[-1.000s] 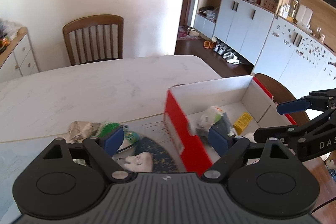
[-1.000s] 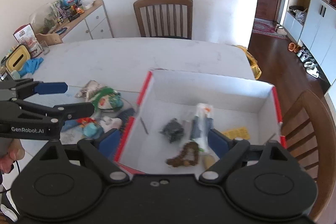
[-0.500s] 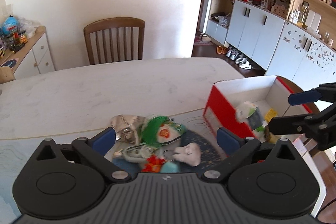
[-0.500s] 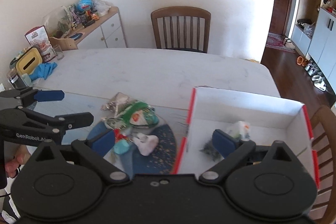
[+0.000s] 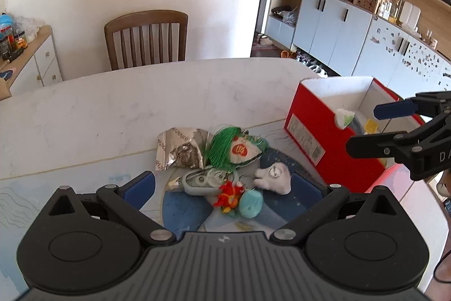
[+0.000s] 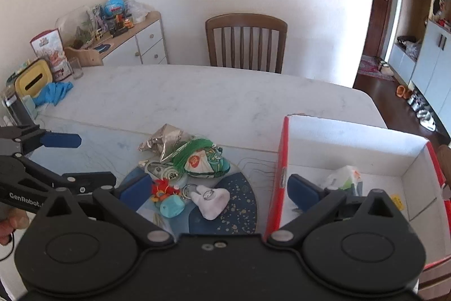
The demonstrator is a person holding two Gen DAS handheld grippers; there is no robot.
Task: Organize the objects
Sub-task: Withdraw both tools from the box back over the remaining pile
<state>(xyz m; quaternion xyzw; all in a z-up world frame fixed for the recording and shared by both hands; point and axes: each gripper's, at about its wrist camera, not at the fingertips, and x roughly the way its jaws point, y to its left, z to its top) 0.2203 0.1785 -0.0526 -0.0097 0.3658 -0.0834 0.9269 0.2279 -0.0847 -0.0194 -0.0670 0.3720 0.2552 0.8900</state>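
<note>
Trinkets (image 5: 234, 168) piled beside red box (image 5: 315, 131); both tools wide, w/ nothing held.

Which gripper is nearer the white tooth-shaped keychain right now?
Left, as far as I can judge. The left gripper hangs open directly over the pile, with the tooth keychain between its fingers. The right gripper straddles the red box's wall.
</note>
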